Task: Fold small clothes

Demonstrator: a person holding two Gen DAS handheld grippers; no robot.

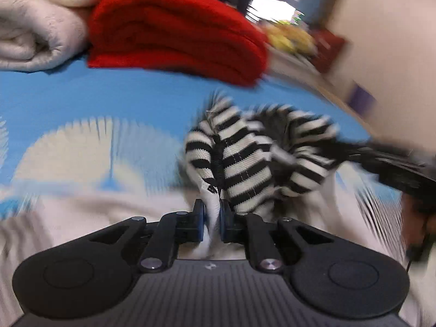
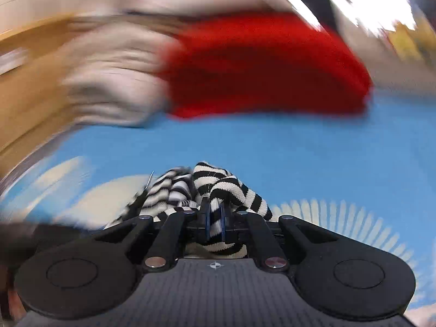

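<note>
While the left gripper [image 1: 212, 215] has its blue pads pinched together on a pale edge of the striped garment [image 1: 245, 158], the right gripper [image 2: 215, 218] is clamped just as tightly on another bunch of the same black-and-white cloth [image 2: 218, 179], so both claws hold one small piece between them. The garment hangs crumpled rather than spread, a seam running up its middle in the left wrist view and loose folds bulging to either side, with the other gripper showing as a dark blur [image 1: 395, 166] at its far end. Beneath it lies the blue bedsheet [image 1: 109, 100] with its pale fan pattern, and beyond that a folded red garment [image 1: 174, 32] beside a cream blanket [image 1: 35, 27]. Both views are smeared, which suggests quick motion. The risk, as I judge it, lies in those narrow pinches: each claw seems to grip only a small gather of knit, so a sharp tug apart could pull an edge free and drop the piece in a heap. A layer caught doubled in either pinch would also leave the cloth twisted when laid down, spoiling any clean fold line.
</note>
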